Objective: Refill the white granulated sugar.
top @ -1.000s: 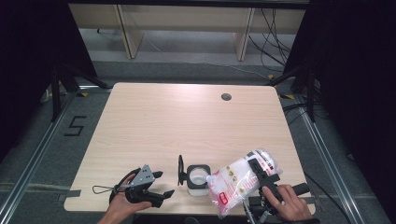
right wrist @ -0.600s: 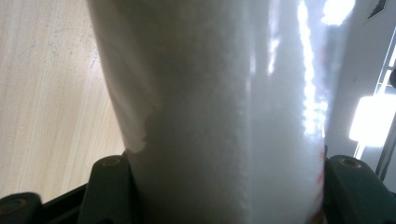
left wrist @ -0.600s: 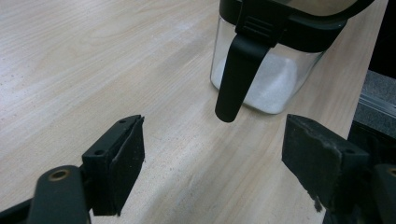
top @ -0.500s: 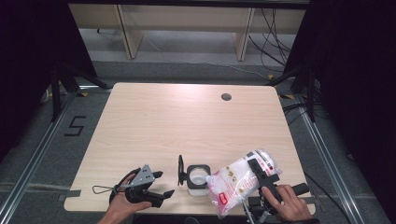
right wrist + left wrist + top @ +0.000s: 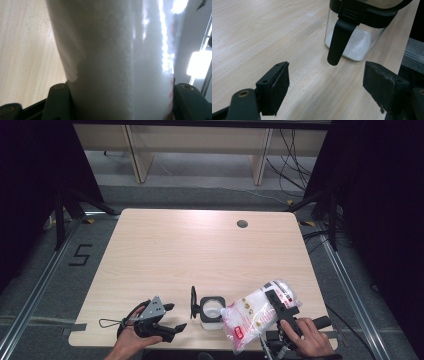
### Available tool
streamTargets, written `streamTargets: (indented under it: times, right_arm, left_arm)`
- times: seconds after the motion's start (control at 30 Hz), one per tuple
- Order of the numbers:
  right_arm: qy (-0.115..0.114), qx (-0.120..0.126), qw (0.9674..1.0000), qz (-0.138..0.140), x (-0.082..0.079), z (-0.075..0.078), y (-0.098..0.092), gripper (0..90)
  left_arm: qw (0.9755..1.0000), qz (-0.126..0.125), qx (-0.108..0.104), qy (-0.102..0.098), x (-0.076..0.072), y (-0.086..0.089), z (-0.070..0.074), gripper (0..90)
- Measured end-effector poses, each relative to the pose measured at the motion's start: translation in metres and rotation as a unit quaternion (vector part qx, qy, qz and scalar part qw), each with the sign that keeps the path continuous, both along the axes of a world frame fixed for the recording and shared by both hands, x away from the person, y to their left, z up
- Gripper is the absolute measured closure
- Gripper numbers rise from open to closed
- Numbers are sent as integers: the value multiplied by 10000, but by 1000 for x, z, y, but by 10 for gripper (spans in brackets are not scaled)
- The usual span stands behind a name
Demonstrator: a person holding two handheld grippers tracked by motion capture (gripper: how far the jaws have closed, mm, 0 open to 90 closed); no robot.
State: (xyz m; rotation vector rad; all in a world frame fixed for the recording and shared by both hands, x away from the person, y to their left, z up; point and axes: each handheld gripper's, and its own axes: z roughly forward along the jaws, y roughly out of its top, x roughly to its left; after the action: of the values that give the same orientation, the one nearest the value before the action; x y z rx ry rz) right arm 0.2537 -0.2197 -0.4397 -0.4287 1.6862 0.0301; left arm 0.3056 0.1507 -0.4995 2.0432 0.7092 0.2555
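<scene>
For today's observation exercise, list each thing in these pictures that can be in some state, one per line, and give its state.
Jar: upright on the table, lid swung open, partly filled with white grains.
Lid: standing up beside the jar's mouth.
Bag: held tilted, full of white grains, its low end near the jar.
Left tool: open, nothing between its jaws, near the jar.
Right tool: shut on the bag.

The table [image 5: 200,250] is pale wood grain, smooth and matt. The jar [image 5: 352,42] at its 6 o'clock edge looks like clear glossy plastic with a matt black lid. The bag [image 5: 255,315] is shiny, crinkled clear film.
</scene>
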Motion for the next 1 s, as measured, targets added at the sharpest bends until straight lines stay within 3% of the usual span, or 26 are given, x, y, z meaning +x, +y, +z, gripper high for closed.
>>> streamTargets:
  times: [0.03,0.13,0.3,0.37,0.63,0.7,0.83,0.87,0.9,0.93,1.0]
  right_arm:
    - [53,105,9999,-111,-1,-2,-1,428]
    - [-10,7,10000,-7,0,0,0,427]
    - [-26,30,10000,-57,-1,-1,0,428]
    - [73,40,9998,-160,-1,-1,0,428]
    - [75,41,9998,-152,-1,-1,0,428]
    - [-29,14,10000,-13,0,0,0,428]
    - [87,76,9999,-109,-1,-1,-1,428]
    - [157,23,9996,-248,-2,0,-1,428]
    - [99,138,9998,-141,-1,-2,-2,428]
    - [102,29,9998,-162,-1,0,-1,428]
    - [131,143,9997,-177,-1,-1,-1,428]
  left_arm:
    - [10000,33,10,40,0,0,0,208]
    - [10000,28,16,34,0,0,0,208]
    - [10000,27,15,36,0,0,0,208]
    - [10000,27,18,35,0,1,0,208]
    - [10000,23,18,36,0,0,0,207]
    - [10000,30,14,34,0,0,0,208]
    - [10000,14,-39,18,0,-1,0,208]
    - [10000,10,-28,11,0,0,0,208]
    - [10000,22,0,16,0,0,0,208]
    - [10000,16,25,27,0,0,0,208]
    - [10000,26,17,33,0,0,0,208]
